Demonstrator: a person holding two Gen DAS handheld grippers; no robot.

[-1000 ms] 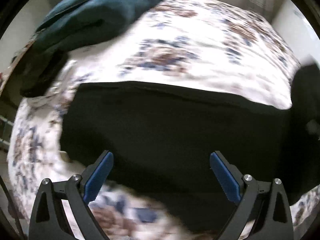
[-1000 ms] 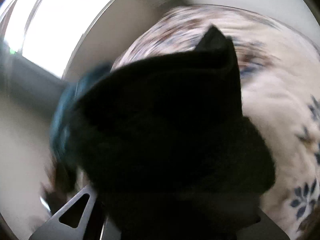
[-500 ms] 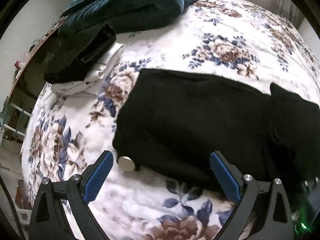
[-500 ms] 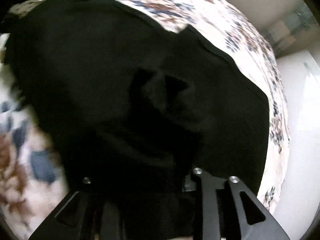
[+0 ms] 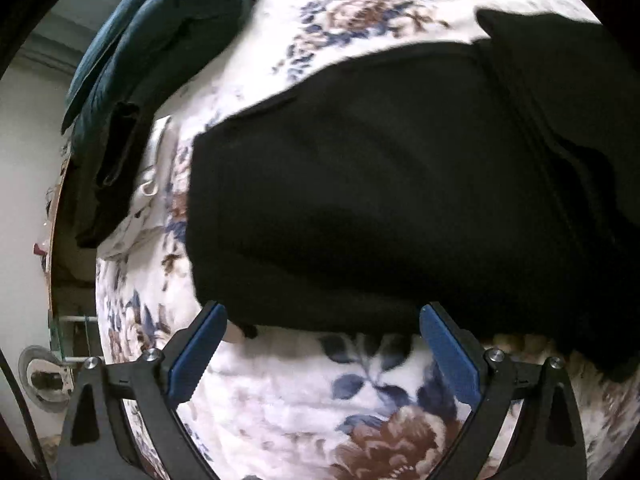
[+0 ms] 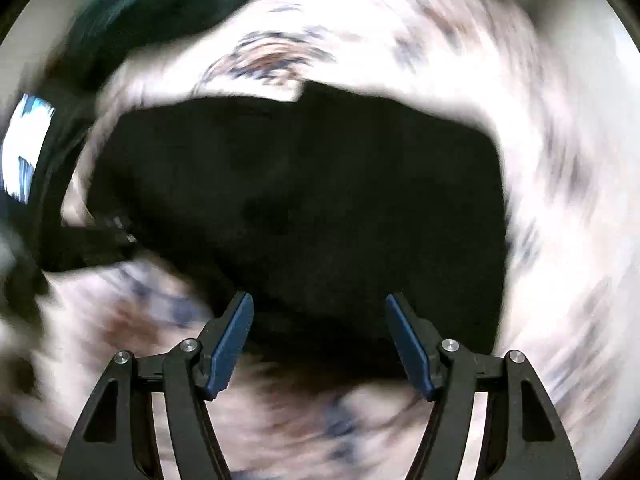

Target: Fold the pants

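1. Floral bedspread, cream w/ brown roses + blue leaves, fuzzy plush, covers the whole work surface; pale wall off to the left.
2. Stuff around: teal blanket bunched at the far-left corner, thick and velvety. Just below it a dark folded garment sits on a white cloth, both near the bed's left edge, apart from the pants.
3. Black pants lie folded roughly into a rectangle mid-bed, soft matte knit; on the right an extra layer makes a raised corner and a ridge. Right wrist view is v. blurry but shows the same dark block.
4. Room: near hem has bare bedspread in front of it, open strip on the left side too. Nothing sits on the pants.
5. Left gripper spread wide, blue ribbed pads, nothing gripped, tips just over the near hem.
6. Right gripper jaws opening, pads clear of the fabric, pants edge beneath the gap, nothing held.
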